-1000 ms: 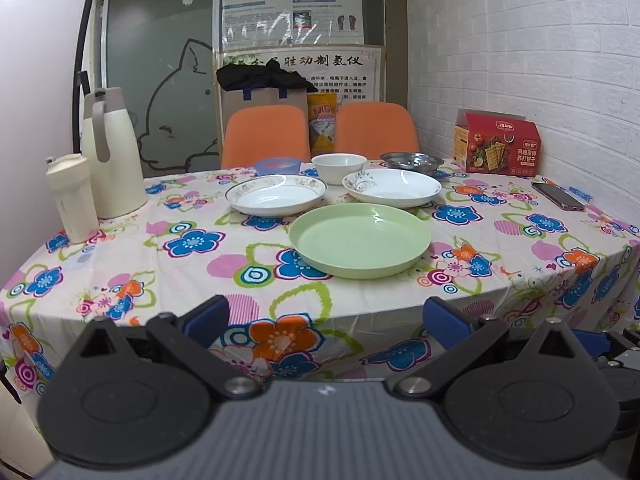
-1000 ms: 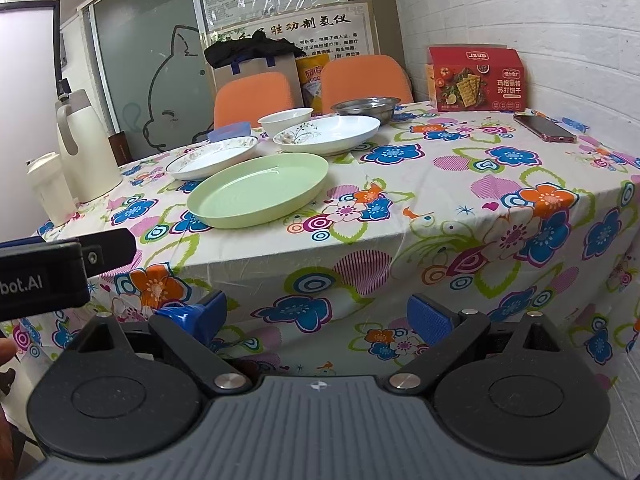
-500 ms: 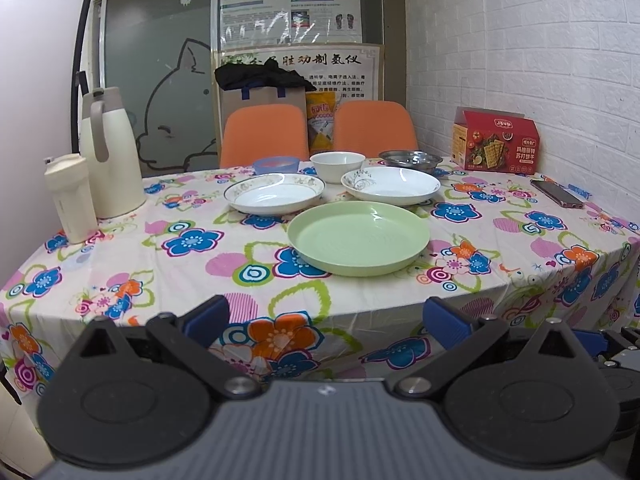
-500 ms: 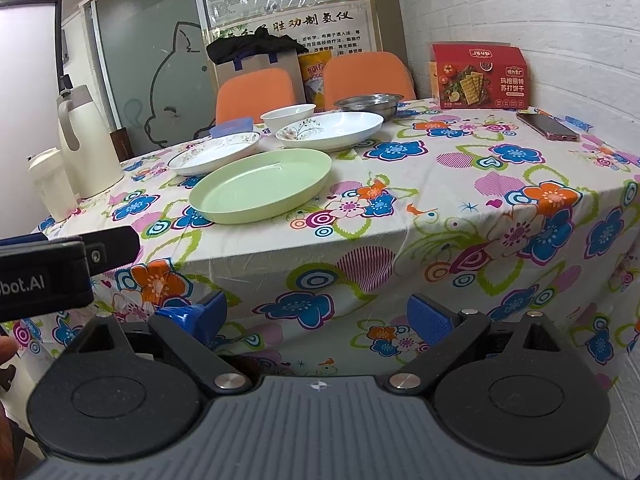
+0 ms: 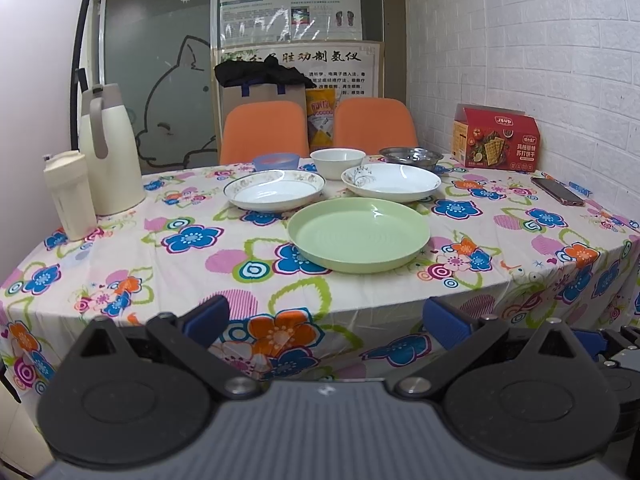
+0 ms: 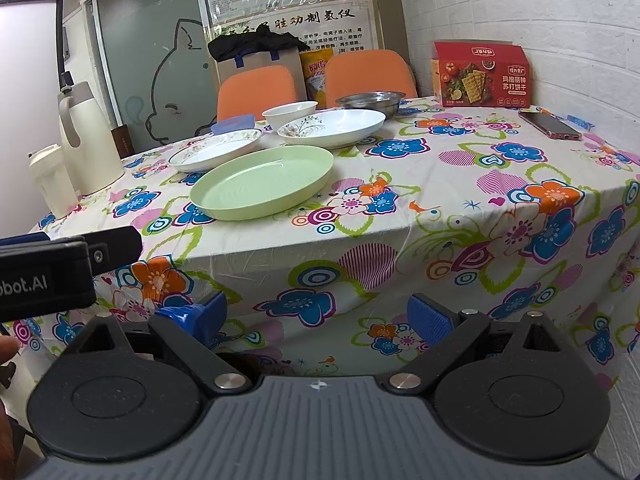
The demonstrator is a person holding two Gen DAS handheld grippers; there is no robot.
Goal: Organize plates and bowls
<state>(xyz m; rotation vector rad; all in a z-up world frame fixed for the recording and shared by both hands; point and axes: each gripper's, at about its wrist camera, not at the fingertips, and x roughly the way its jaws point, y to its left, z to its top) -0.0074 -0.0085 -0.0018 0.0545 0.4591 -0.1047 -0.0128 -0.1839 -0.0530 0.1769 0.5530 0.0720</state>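
Nearby, phone (image 5: pixel 557 191) beside cracker box (image 5: pixel 496 138).

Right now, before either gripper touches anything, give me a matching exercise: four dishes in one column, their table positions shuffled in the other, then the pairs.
Things:
1. green plate
2. steel bowl
3. blue bowl
4. white bowl

Places:
A. back row, in the middle
B. closest to the near table edge
C. back row, nearest the red cracker box
D. back row, on the thermos side

Pairs: 1-B, 2-C, 3-D, 4-A
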